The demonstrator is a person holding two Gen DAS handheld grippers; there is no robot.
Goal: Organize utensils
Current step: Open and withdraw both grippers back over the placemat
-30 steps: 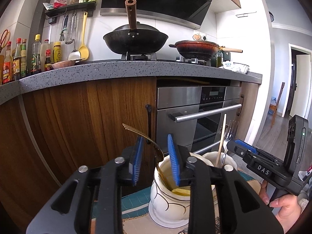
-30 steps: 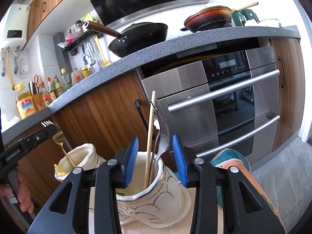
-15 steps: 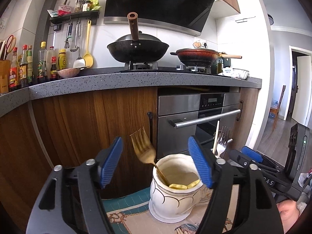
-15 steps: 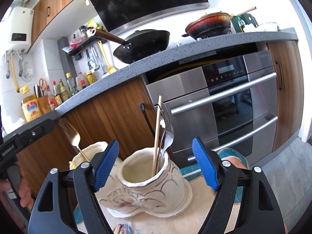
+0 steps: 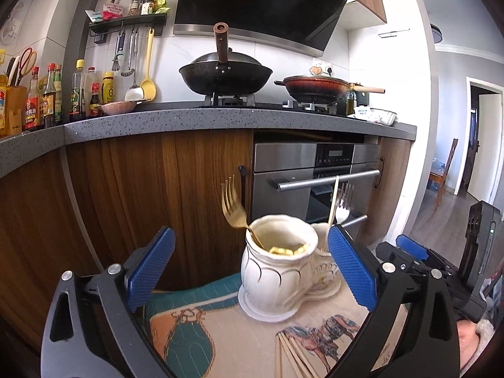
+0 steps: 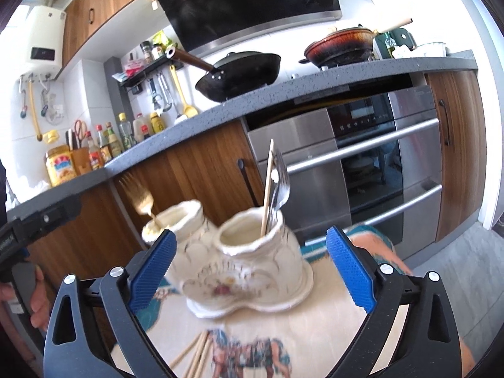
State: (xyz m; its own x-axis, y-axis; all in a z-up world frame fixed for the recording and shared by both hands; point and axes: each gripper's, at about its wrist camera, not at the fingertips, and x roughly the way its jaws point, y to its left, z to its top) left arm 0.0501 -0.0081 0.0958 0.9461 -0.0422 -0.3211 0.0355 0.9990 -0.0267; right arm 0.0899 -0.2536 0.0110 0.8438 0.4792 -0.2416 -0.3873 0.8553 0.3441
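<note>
A white double ceramic utensil holder (image 5: 277,271) (image 6: 252,258) stands on a patterned cloth. A gold fork (image 5: 234,211) (image 6: 140,195) leans in its left pot. A silver fork (image 6: 280,186) (image 5: 341,204) and a wooden chopstick (image 6: 267,182) stand in its right pot. Several loose chopsticks (image 5: 293,356) (image 6: 195,356) lie on the cloth in front. My left gripper (image 5: 252,267) is open and empty, back from the left pot. My right gripper (image 6: 252,267) is open and empty, back from the right pot.
The patterned cloth (image 5: 214,330) covers a small table. Behind stand wooden cabinets (image 5: 151,189) and a steel oven (image 5: 315,173) under a grey counter with a wok (image 5: 225,75) and a pan (image 5: 315,85). The other gripper's body (image 5: 456,261) is at the right.
Both grippers opened wide, letting go of the gold fork and the silver fork, which now rest in the pots. Both grippers pulled back and up from the holder.
</note>
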